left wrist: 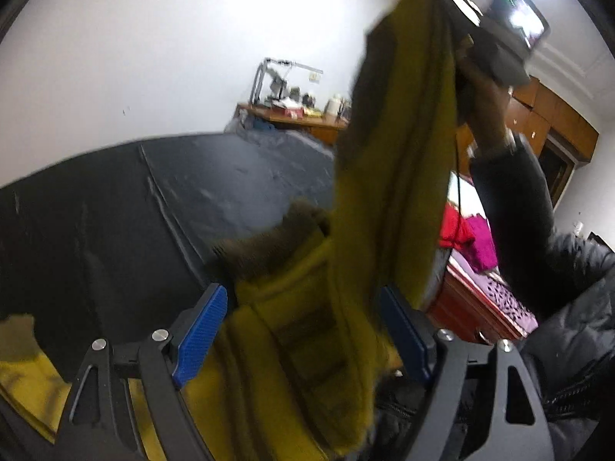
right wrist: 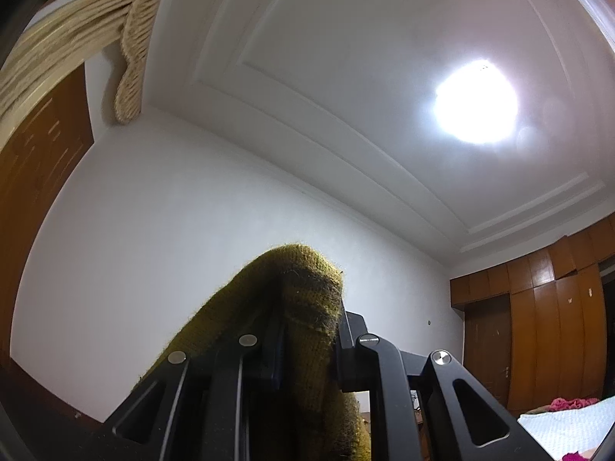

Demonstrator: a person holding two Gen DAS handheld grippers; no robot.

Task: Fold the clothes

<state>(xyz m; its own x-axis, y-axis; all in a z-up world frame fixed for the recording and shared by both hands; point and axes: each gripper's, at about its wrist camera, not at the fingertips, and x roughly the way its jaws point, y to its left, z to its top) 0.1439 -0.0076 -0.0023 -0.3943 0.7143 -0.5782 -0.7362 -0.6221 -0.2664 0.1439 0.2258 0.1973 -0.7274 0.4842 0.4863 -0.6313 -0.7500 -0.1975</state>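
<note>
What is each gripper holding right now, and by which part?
The right gripper pinches a bunched fold at the sweater's raised top end. The left gripper is open around the hanging cloth, holding nothing.

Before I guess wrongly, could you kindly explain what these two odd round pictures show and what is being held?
No robot here: a person holds a two-finger gripper in each hand, each carrying a fisheye camera. The left camera shows the left gripper, its blue-padded fingers open around an olive-yellow knitted garment hanging above a dark grey sheet-covered surface. The raised right gripper holds the garment's top. The right camera points at the white ceiling; there the jaws are shut on the knit.
</note>
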